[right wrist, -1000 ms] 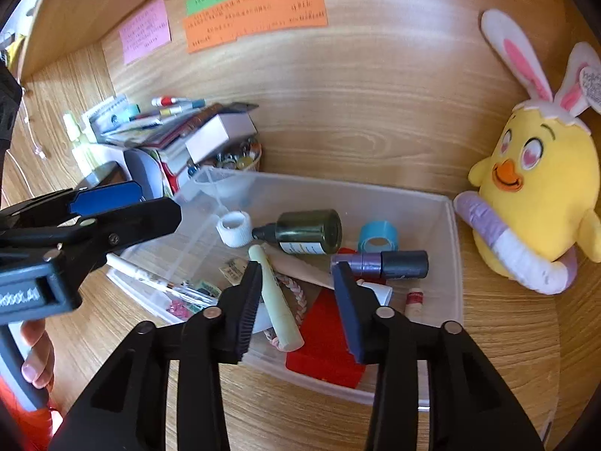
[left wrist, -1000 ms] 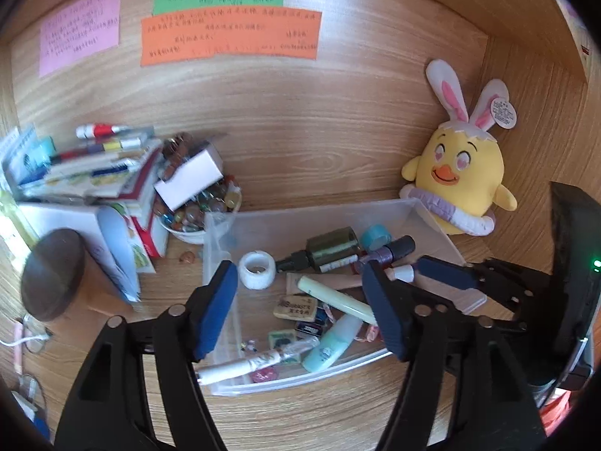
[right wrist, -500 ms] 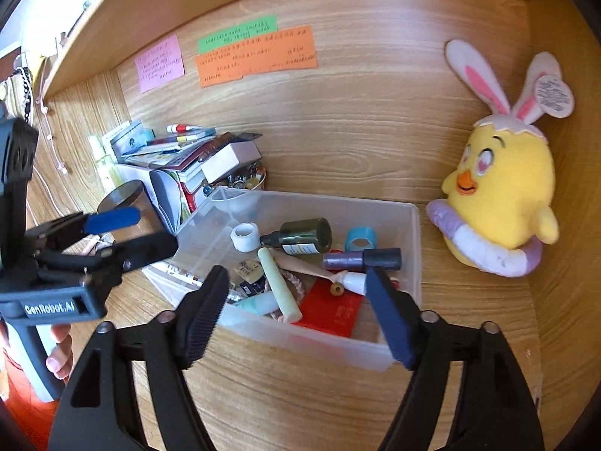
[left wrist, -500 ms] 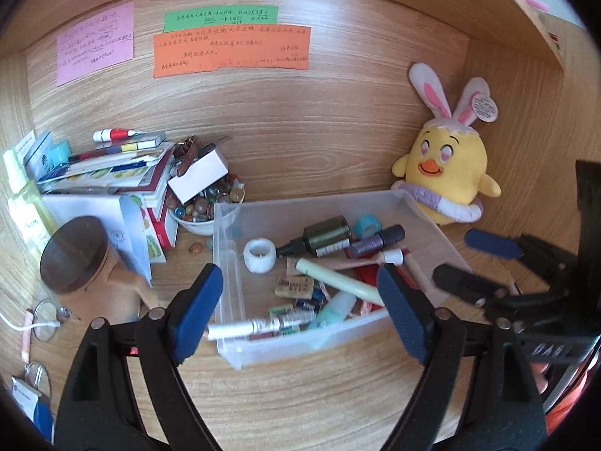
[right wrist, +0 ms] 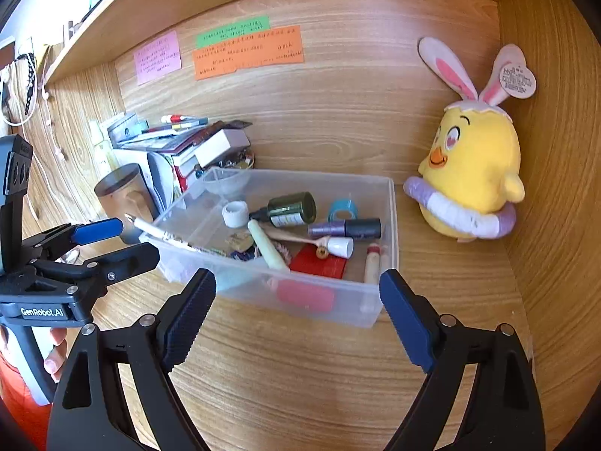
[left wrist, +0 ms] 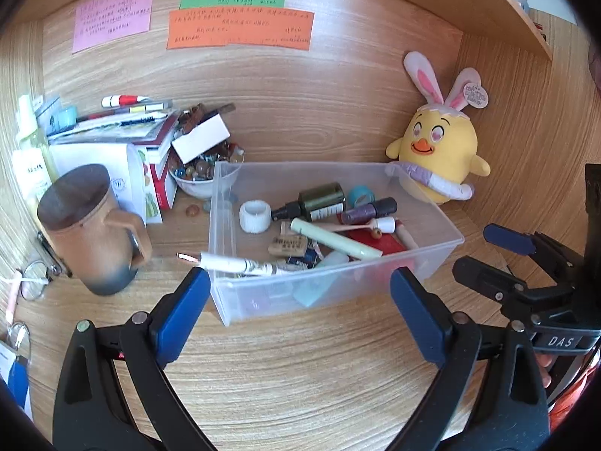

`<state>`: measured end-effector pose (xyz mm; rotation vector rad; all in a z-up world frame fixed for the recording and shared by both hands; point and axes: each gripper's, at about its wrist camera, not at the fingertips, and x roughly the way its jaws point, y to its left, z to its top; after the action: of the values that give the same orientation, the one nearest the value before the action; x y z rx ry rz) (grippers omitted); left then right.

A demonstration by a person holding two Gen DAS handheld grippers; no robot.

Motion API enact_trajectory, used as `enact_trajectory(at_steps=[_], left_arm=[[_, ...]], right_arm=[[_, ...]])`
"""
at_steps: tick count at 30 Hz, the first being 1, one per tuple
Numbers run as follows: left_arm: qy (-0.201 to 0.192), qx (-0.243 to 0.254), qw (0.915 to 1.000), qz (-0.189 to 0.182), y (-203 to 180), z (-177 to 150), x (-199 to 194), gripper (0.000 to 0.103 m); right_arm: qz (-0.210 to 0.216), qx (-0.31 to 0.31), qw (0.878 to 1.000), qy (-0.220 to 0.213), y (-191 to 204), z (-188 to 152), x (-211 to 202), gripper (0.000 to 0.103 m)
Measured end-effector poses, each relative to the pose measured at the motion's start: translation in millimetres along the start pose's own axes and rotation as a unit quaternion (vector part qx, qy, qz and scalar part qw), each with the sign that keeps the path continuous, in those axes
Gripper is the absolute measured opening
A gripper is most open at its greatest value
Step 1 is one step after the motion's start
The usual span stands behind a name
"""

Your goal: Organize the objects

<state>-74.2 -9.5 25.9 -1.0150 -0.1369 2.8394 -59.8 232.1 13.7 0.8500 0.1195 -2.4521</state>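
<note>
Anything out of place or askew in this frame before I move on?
Yes. A white pen lies across the left rim of the clear bin, its tip poking out over the desk rather than lying inside. A couple of loose beads sit on the desk beside the white bowl. Both grippers, left and right, are open and empty.

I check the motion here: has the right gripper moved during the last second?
Yes. The right gripper has backed out of the clear bin, toward the desk's front edge, and its jaws now stand wider; the plush chick looks smaller.
</note>
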Motion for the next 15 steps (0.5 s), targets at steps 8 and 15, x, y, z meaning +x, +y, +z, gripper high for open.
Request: enact_trajectory(at_steps=[8,15], left_arm=[[-0.001,-0.003,1.0,0.002,0.4,-6.4,-4.3,0.098],[-0.001,-0.007,1.0,0.001,1.7,-5.5,-4.1,0.098]], right_arm=[[0.001,-0.004,1.0,0.009,4.9,-7.7,3.5,0.087],[0.001,-0.002,1.0,0.007,4.8,-7.6,1.5,0.087]])
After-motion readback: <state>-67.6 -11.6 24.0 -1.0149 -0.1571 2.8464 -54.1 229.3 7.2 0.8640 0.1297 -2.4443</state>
